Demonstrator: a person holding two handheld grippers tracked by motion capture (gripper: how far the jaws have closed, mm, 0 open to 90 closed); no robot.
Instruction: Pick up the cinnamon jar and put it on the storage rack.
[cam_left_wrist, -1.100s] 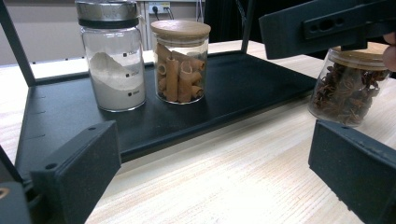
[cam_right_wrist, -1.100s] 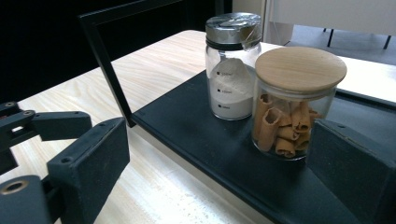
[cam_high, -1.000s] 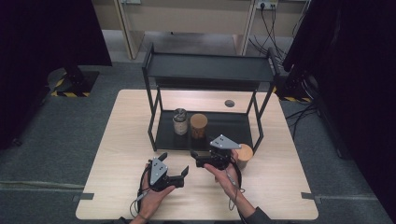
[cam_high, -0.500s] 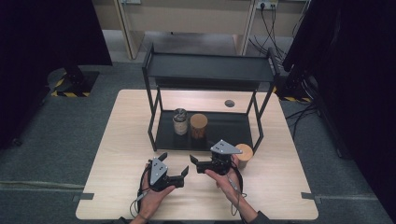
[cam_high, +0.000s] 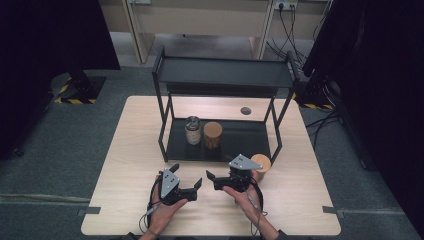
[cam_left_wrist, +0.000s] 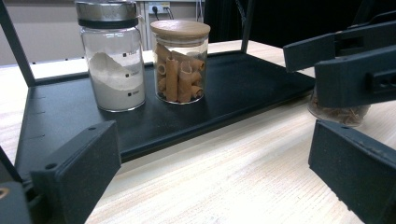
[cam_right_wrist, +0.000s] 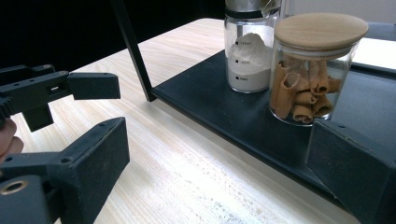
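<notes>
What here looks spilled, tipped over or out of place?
Nothing is spilled or tipped. The powder jar and pasta jar stand upright with lids on the black rack. One wooden-lidded jar stands off the rack on the table, beside the right gripper.

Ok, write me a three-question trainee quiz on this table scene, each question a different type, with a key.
1. True or false: the pasta jar stands on the rack's bottom tray.
2. Which jar has a metal lid? A) the powder jar B) the pasta jar C) the jar beside the rack
3. Fill in: the left gripper and the right gripper both have their fingers ____, with nothing between them.

Key:
1. True; it stands beside the powder jar on the black tray.
2. A; the other two have wooden lids.
3. Open; both hover over the wooden table in front of the rack.
</notes>
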